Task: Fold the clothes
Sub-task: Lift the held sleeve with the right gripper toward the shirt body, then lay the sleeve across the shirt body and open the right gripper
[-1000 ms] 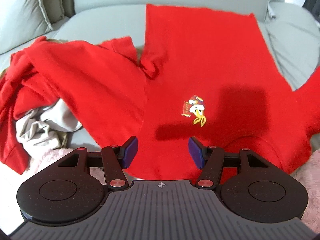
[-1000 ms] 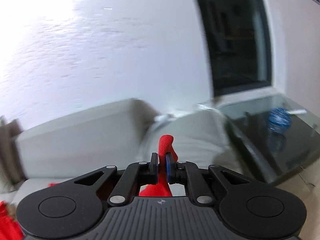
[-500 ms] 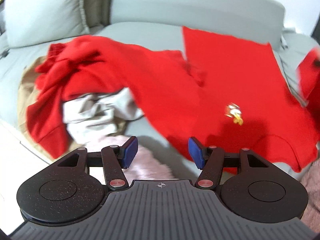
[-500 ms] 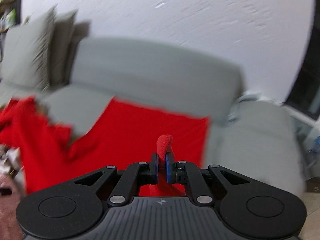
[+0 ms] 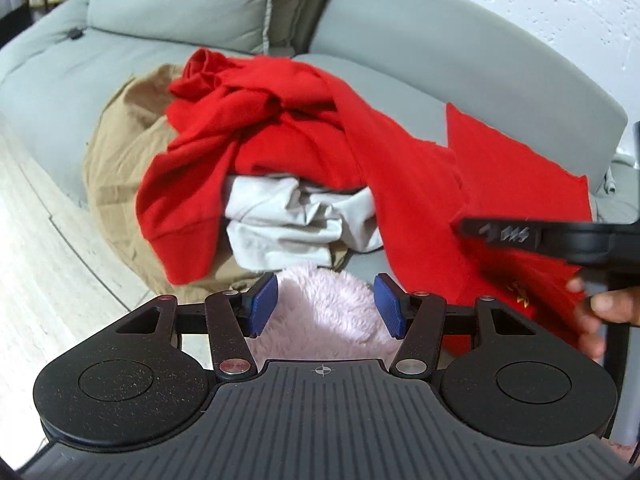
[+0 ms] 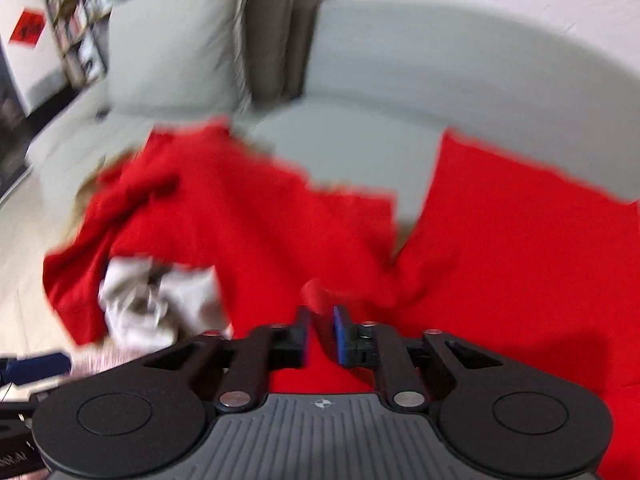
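A red sweatshirt [image 6: 520, 248] lies spread flat on the grey sofa [image 6: 400, 80]; its small cartoon print [image 5: 520, 296] shows in the left wrist view. My right gripper [image 6: 322, 330] hovers low over the shirt. Its jaws are opening, and a red sleeve end [image 6: 316, 296] sits loose between them, no longer pinched. From the left wrist view, the right gripper [image 5: 492, 234] and a hand [image 5: 600, 312] come in from the right. My left gripper [image 5: 326, 306] is open, closing slightly, with nothing between its fingers, above a pink fluffy garment [image 5: 328, 320].
A heap of clothes lies left of the flat shirt: a crumpled red garment [image 5: 260, 120], a white garment [image 5: 296, 220] and a tan one [image 5: 120, 148]. Grey cushions [image 5: 180, 0] stand at the sofa's back. Pale floor [image 5: 36, 240] runs along the left.
The right gripper came down from high up with the red sleeve and its jaws parted over the flat shirt. The left gripper swung left, from the flat shirt toward the heap.
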Demonstrator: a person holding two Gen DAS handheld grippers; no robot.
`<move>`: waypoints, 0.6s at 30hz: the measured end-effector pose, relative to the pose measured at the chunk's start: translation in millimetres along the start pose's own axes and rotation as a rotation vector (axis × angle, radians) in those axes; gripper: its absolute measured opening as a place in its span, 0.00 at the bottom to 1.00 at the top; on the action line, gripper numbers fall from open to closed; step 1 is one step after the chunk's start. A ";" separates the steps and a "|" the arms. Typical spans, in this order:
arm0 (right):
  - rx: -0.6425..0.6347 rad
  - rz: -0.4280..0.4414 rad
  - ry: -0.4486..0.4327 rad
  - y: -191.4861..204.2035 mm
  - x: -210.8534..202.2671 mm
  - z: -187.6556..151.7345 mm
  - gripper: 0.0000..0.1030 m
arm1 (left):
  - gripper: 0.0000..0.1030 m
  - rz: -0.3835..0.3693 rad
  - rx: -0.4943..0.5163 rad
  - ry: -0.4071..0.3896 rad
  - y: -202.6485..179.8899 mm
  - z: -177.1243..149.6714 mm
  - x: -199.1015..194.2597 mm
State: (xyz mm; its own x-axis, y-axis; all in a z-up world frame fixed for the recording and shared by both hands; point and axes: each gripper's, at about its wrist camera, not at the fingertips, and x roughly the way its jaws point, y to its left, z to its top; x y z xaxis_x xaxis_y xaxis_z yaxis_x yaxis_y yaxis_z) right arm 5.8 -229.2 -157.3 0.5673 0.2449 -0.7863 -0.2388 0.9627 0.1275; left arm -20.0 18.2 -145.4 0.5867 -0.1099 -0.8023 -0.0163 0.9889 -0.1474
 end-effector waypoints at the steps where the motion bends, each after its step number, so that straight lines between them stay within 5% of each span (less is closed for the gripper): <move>1: 0.012 -0.002 -0.007 -2.5 -3.0 0.3 0.43 | 0.58 -0.003 0.005 0.003 -0.6 -0.8 0.1; 9: 0.265 0.058 -0.105 -90.5 -107.8 -53.0 0.58 | 0.58 -0.016 0.072 0.009 -23.7 2.3 8.5; 18: 0.513 0.005 -0.070 -143.4 -130.3 -144.7 0.57 | 0.58 -0.045 0.255 -0.006 -75.0 6.8 32.2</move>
State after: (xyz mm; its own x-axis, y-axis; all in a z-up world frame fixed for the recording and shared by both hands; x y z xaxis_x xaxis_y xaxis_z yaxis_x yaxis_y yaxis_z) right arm -148.0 -415.8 -160.6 0.6229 0.2398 -0.7446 0.1659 0.8897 0.4253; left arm 5.6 -58.9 -156.3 0.5868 -0.1544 -0.7949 0.2142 0.9763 -0.0315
